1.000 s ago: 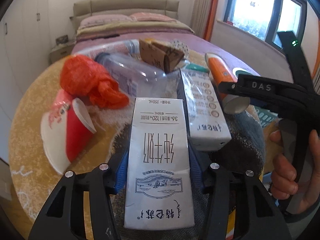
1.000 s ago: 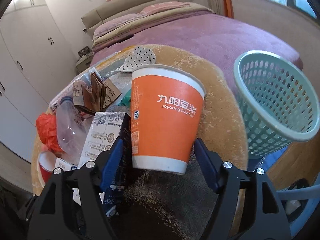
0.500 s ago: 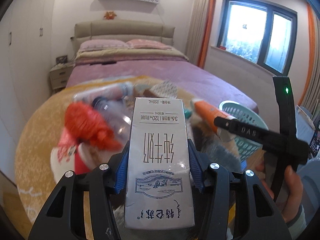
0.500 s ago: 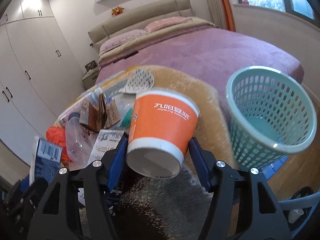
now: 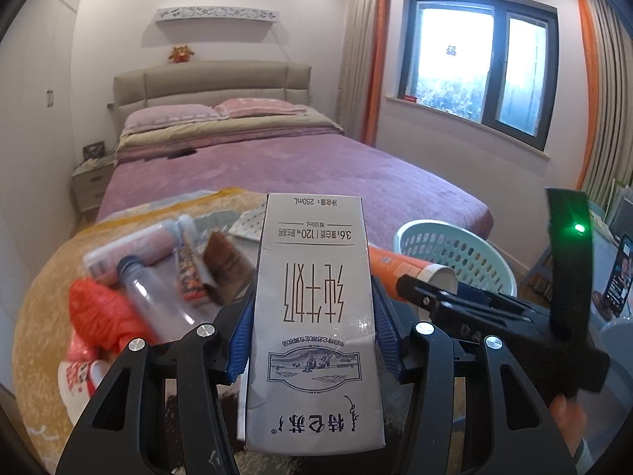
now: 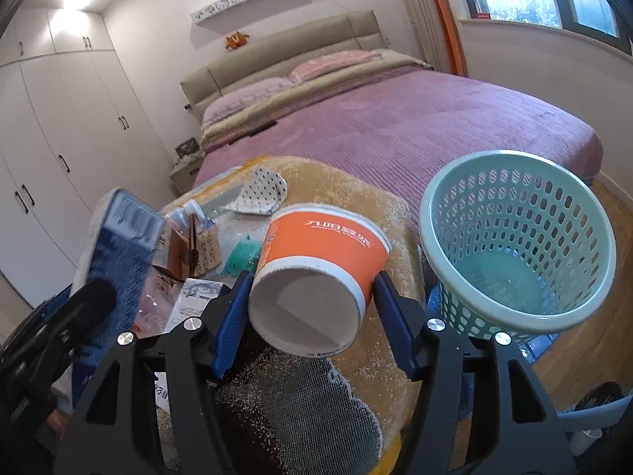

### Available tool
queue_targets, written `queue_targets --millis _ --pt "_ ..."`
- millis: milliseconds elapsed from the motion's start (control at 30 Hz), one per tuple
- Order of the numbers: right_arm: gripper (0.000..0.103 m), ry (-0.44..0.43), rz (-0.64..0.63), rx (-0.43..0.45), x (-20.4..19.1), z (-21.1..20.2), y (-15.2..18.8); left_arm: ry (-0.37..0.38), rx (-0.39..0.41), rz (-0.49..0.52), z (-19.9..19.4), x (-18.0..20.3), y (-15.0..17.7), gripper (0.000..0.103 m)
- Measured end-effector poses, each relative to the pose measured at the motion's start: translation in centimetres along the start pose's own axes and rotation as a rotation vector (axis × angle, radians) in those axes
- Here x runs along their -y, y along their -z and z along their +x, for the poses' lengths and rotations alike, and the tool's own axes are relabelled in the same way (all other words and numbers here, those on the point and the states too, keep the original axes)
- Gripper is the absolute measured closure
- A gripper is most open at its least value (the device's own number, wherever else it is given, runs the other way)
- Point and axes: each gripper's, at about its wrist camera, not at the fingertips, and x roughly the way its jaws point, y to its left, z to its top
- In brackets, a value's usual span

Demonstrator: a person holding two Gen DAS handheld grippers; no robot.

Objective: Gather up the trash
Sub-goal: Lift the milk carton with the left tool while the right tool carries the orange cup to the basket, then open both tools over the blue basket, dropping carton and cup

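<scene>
My left gripper (image 5: 312, 328) is shut on a white milk carton (image 5: 314, 316) and holds it lifted above the rug. My right gripper (image 6: 310, 308) is shut on an orange paper cup (image 6: 316, 273), tilted with its base toward the camera, left of a teal mesh wastebasket (image 6: 518, 245). The right gripper and cup (image 5: 403, 273) also show in the left wrist view, in front of the basket (image 5: 455, 253). The carton (image 6: 122, 245) shows at the left of the right wrist view.
On the round yellow rug (image 6: 356, 190) lie a clear plastic bottle (image 5: 158, 297), an orange plastic bag (image 5: 103, 316), a red-and-white cup (image 5: 79, 376), brown paper scraps (image 5: 225, 265), another carton (image 6: 190, 304) and a dotted cloth (image 6: 265, 190). A purple bed (image 5: 277, 162) stands behind.
Both grippers have risen off the rug with their loads. The cup has tilted base-forward and moved closer to the wastebasket. The carton lifted away from the trash pile.
</scene>
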Motion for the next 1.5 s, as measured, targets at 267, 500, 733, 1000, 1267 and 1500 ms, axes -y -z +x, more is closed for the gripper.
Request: queue_targets --millis 267,500,733,1000,1267,1500 --pt "0.045 -0.013 0.02 0.069 2.4 -2.3 -1.3 0.036 0.025 0.036 1.0 2.5 -1.8 0.052" --pt "0.045 0.064 0.07 0.139 6.6 -4.2 -2.6 0.095 0.017 0.083 3.4 6.0 -3.1 0.052" --pt "0.045 0.179 0.153 0.162 12.7 -4.3 -3.4 0.225 -0.088 0.067 9.6 10.1 -4.5 0.052" --pt "0.045 0.304 0.204 0.105 17.0 -1.9 -2.8 0.285 -0.236 0.04 16.9 14.1 -3.2 0.052" --pt "0.045 0.365 0.206 0.063 18.5 -0.8 -1.3 0.349 -0.375 -0.04 22.8 15.5 -1.3 0.052" --pt "0.045 0.379 0.191 0.032 18.9 -0.1 -0.6 0.341 -0.384 -0.073 23.8 15.5 -0.7 0.047"
